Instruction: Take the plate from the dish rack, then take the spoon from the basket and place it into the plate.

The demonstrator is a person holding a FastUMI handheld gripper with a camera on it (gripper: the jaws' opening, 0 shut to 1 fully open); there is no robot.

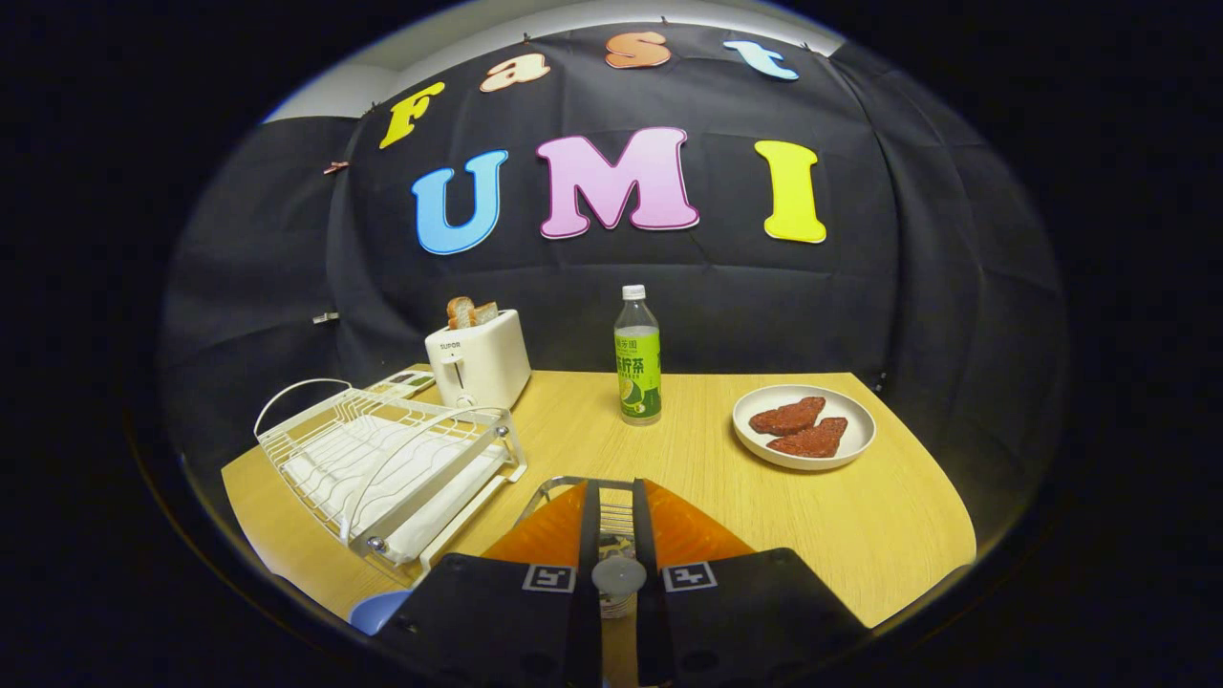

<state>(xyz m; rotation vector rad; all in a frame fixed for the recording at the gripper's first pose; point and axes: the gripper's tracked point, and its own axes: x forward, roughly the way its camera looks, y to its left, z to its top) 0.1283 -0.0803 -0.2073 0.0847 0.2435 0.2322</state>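
Sweeping from the left, a blue rounded rim (pixel 377 612) peeks out by the near table edge beside the gripper body; it may be the plate already taken down, though too little of it is visible to say. Next comes the dish rack (pixel 387 459), a white wire frame with arched hoops over a ribbed drip tray, its slots bare, set at an angle so dishes can be drawn out toward the front. Behind it stands a smooth white toaster (pixel 478 361) with two slices of bread (pixel 470 311) upright in its slots. The gripper (pixel 616 521) holds its fingers nearly together, a narrow gap left between them, and in that gap sits a pale rounded end, probably the spoon (pixel 618 576), over the wire basket (pixel 611 502) just ahead. Whether both fingers press on it I cannot tell. Further right, a clear bottle (pixel 638 358) with a green label stands upright on the wood-grain table (pixel 879 526), and a glossy white dish (pixel 804 426) carries two rough brown pieces.
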